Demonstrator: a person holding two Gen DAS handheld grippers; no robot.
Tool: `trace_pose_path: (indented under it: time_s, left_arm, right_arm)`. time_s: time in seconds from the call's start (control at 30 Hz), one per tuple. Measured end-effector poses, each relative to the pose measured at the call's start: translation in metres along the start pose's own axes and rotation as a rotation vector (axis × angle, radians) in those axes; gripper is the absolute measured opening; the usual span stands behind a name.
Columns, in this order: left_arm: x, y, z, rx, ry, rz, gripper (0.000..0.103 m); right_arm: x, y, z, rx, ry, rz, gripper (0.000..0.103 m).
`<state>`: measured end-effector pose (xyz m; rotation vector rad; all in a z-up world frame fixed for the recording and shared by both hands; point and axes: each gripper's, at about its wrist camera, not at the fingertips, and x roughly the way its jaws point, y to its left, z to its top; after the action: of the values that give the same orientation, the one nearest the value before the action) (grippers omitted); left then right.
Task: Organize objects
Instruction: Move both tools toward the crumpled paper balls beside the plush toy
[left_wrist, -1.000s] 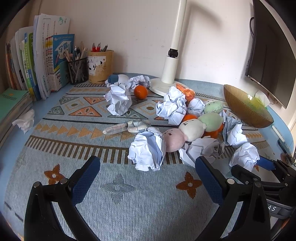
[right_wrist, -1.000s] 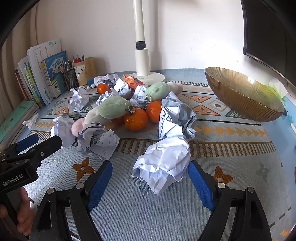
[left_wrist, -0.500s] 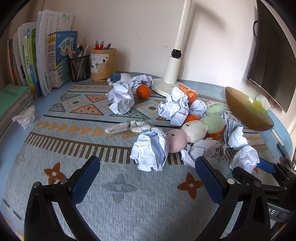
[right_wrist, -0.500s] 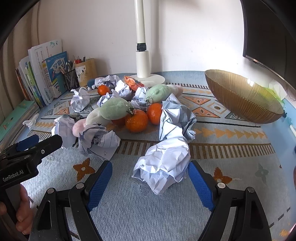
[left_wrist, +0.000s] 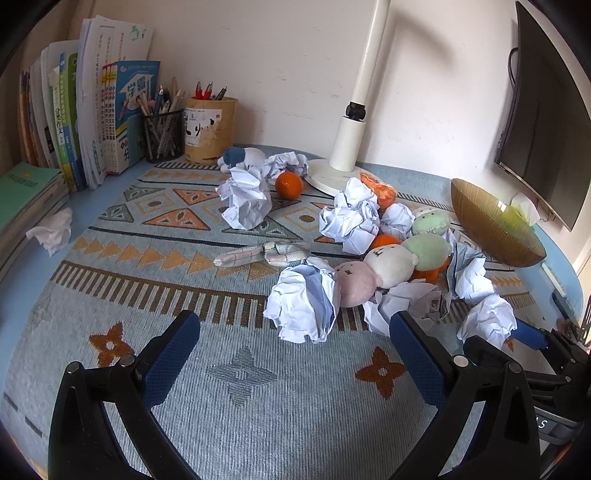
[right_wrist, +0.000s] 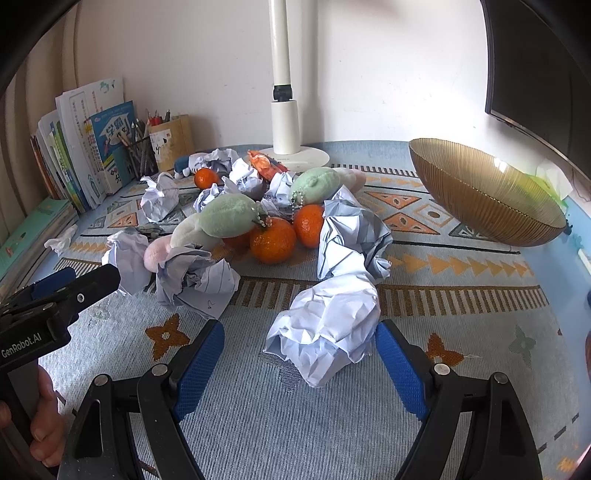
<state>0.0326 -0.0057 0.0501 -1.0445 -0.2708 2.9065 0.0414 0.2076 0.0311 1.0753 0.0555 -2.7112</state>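
While both tools stayed wide open and empty, the left gripper (left_wrist: 293, 345) had crept slightly nearer a crumpled paper ball (left_wrist: 303, 301) lying just beyond its fingertips. The right gripper (right_wrist: 299, 349) still bracketed another paper wad (right_wrist: 325, 325) without touching it. Sorting had apparently not begun; the amber bowl (right_wrist: 480, 199), far right, held none of the clutter.

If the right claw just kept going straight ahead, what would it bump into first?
Most likely the crumpled paper ball lying on the mat just ahead of the open right claw, roughly centred between its fingers. Behind it sits another paper wad, then the oranges.
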Motion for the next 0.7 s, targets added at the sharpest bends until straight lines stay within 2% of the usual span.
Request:
trace_pose_path:
  time_s: [0.1,0.13,0.27,0.33,0.37,0.47,0.53,0.6,0.63,0.67,0.7]
  left_arm:
    - [0.001,0.010,0.004,-0.043,0.025,-0.045,0.102]
    - [0.002,0.015,0.006,-0.067,0.033,-0.075,0.102]
    - [0.015,0.018,0.019,-0.033,0.087,-0.085,0.101]
    - [0.023,0.018,0.024,-0.031,0.108,-0.109,0.099]
    - [0.028,0.020,0.025,-0.044,0.121,-0.130,0.097]
    - [0.039,0.024,0.027,-0.092,0.156,-0.190,0.094]
    - [0.042,0.025,0.024,-0.095,0.153,-0.188,0.094]
    - [0.043,0.027,0.020,-0.090,0.156,-0.169,0.093]
    - [0.045,0.028,0.019,-0.098,0.164,-0.176,0.093]
    - [0.044,0.029,0.019,-0.109,0.163,-0.194,0.093]
    - [0.043,0.032,0.020,-0.114,0.157,-0.202,0.093]
  right_arm:
    - [-0.012,0.005,0.001,-0.027,-0.058,-0.006,0.083]
    - [-0.015,0.010,0.004,-0.034,-0.062,0.036,0.083]
    - [-0.016,0.034,0.021,-0.077,-0.031,0.141,0.083]
    - [-0.007,0.046,0.027,-0.115,0.004,0.146,0.079]
    - [-0.005,0.051,0.030,-0.114,0.012,0.164,0.073]
    - [0.001,0.062,0.038,-0.166,0.016,0.158,0.071]
    - [0.002,0.063,0.039,-0.202,0.013,0.116,0.069]
    - [-0.002,0.054,0.041,-0.238,-0.028,0.002,0.069]
    - [0.001,0.041,0.042,-0.233,-0.019,-0.077,0.069]
    - [0.004,0.030,0.044,-0.214,-0.015,-0.119,0.069]
    - [0.003,0.016,0.045,-0.170,-0.013,-0.106,0.069]
